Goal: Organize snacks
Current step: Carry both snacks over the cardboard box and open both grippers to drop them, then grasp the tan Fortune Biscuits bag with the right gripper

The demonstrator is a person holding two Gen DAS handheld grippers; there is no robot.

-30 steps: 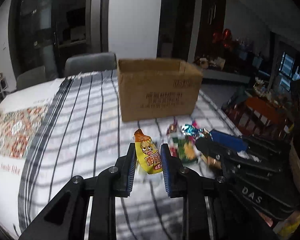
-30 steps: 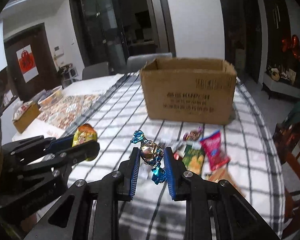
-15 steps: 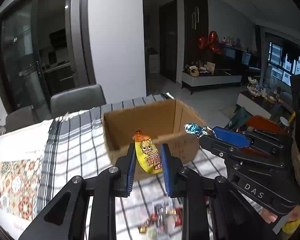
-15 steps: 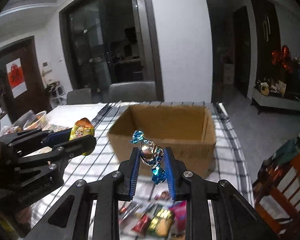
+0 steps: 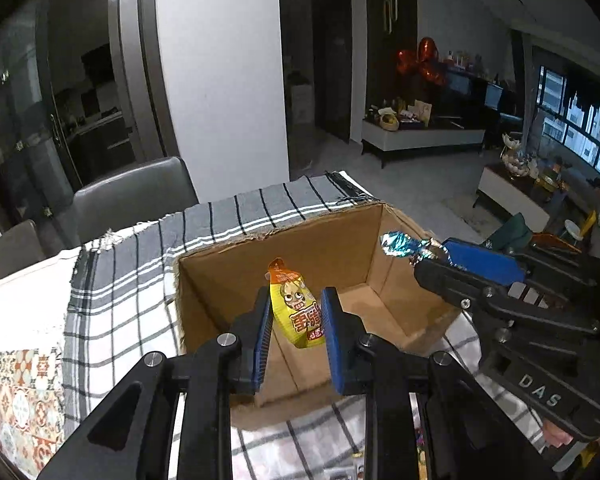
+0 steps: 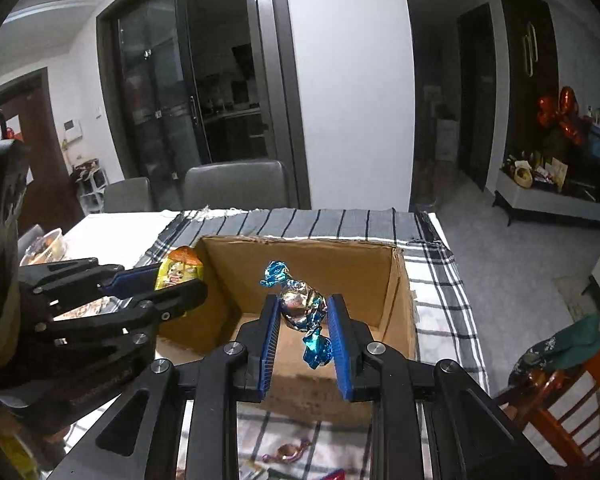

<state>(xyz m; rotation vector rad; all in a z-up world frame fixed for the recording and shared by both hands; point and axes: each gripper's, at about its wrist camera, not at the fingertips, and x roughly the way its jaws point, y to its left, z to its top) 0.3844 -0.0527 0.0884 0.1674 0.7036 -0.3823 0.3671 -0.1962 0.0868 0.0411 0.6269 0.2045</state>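
Above the open cardboard box (image 5: 352, 280) on the worktop (image 5: 120, 280), which is covered by a grey plaid cloth (image 5: 236, 216), both grippers hang with a snack each. The left gripper (image 5: 295, 316) is closed on a yellow snack pouch (image 5: 296, 312) with an orange top and a cartoon face; the pouch stands upright between the blue pads (image 5: 265, 332), its top rising above the fingertips and its lower end hanging free over the box's inside. In the right wrist view that same pouch (image 6: 178, 270) shows at the box's left wall, near the rim. The right gripper (image 6: 303, 320) is clamped on a foil-wrapped candy (image 6: 302, 308), gold and silver in the middle with blue twisted ends; one twist sticks up past the fingertips and the other dangles below, between the pads (image 6: 335, 332). The candy sits over the box's opening (image 6: 300, 276), toward its near wall. From the left wrist view the right gripper reaches in from the right, the candy's blue twist (image 5: 398, 242) poking out over the box's right wall. More wrapped sweets (image 6: 286, 451) lie on the cloth in front of the box, beneath the right gripper. Grey chairs (image 6: 236, 184) stand at the far side of the worktop.
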